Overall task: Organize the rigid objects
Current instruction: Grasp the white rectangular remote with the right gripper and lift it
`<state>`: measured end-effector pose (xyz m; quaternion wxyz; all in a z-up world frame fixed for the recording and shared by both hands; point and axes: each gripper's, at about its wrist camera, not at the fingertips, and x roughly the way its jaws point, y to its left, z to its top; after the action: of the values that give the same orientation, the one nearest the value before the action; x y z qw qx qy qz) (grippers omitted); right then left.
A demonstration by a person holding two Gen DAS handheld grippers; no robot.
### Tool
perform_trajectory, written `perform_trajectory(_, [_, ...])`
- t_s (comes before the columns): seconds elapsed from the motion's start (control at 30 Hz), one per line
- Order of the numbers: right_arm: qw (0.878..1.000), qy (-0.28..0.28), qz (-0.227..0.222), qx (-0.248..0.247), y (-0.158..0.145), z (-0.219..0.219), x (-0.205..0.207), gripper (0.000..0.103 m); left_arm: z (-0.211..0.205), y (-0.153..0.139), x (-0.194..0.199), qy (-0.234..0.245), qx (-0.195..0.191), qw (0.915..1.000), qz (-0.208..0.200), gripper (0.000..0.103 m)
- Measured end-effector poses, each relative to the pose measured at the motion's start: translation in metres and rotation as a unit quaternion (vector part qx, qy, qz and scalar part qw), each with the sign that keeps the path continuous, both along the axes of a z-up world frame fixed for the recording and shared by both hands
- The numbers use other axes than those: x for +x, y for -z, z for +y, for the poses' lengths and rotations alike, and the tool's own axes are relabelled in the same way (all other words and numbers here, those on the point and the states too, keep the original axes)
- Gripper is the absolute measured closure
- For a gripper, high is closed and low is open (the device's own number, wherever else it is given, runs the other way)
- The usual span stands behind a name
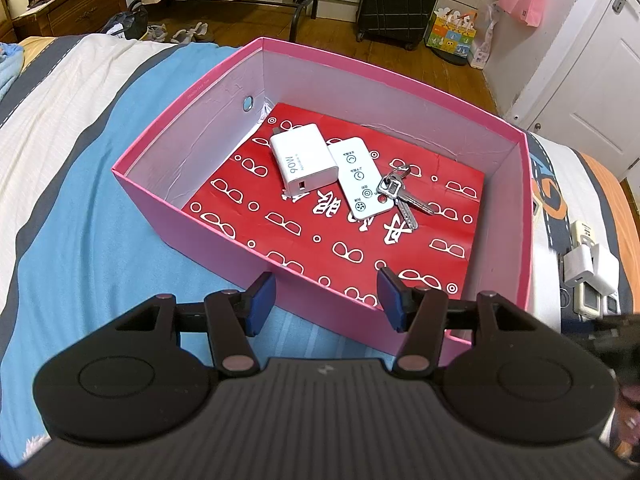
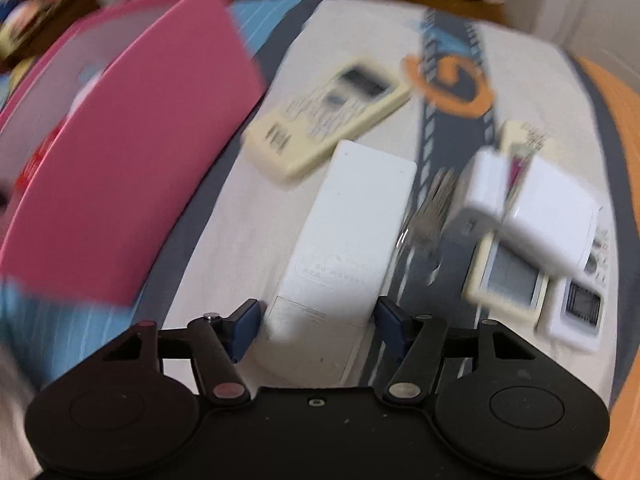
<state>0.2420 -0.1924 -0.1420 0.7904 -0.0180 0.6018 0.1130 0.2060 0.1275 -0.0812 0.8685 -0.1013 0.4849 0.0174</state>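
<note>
An open pink box (image 1: 192, 216) lined with red patterned paper rests on the bed. Inside lie a white 90W charger (image 1: 302, 160), a small white remote (image 1: 362, 180) and a bunch of keys (image 1: 400, 194). My left gripper (image 1: 326, 292) hovers over the box's near wall, open, with nothing between its pads. In the blurred right wrist view, my right gripper (image 2: 318, 320) straddles the near end of a long white remote (image 2: 352, 232) lying on the bedspread. Its pads stand just off the remote's sides, so it is open.
To the right of the box (image 2: 132, 152) lie a cream remote (image 2: 328, 112), some keys (image 2: 432, 208), white chargers (image 2: 532, 208) piled on a cream remote with a screen (image 2: 508, 280), and a white device (image 2: 580, 304). The striped bedspread (image 1: 80, 160) surrounds the box.
</note>
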Motion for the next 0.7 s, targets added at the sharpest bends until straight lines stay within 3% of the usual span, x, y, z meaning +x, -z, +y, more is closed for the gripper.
perform_trajectory(0.1, [0.999, -0.028, 0.028, 0.003, -0.001, 0.004, -0.012, 0.035, 0.0, 0.0, 0.0, 0.001, 0.0, 1.0, 0.0, 0.049])
perform_trajectory(0.37, [0.998, -0.027, -0.048, -0.028, 0.012, 0.019, -0.005, 0.024, 0.001, 0.0, -0.001, -0.001, -0.002, 1.0, 0.0, 0.049])
perform_trajectory(0.43, [0.997, -0.016, -0.068, -0.024, 0.012, 0.017, -0.006, 0.031, 0.001, 0.001, 0.0, -0.001, -0.003, 1.0, -0.001, 0.049])
perform_trajectory(0.47, [0.997, -0.014, -0.077, -0.027, 0.01, 0.016, -0.006, 0.04, 0.002, 0.002, 0.0, -0.001, -0.004, 1.0, -0.002, 0.049])
perform_trajectory(0.7, [0.997, 0.012, -0.074, 0.012, -0.007, 0.003, -0.014, 0.044, 0.003, 0.003, 0.0, -0.001, -0.01, 1.0, -0.001, 0.049])
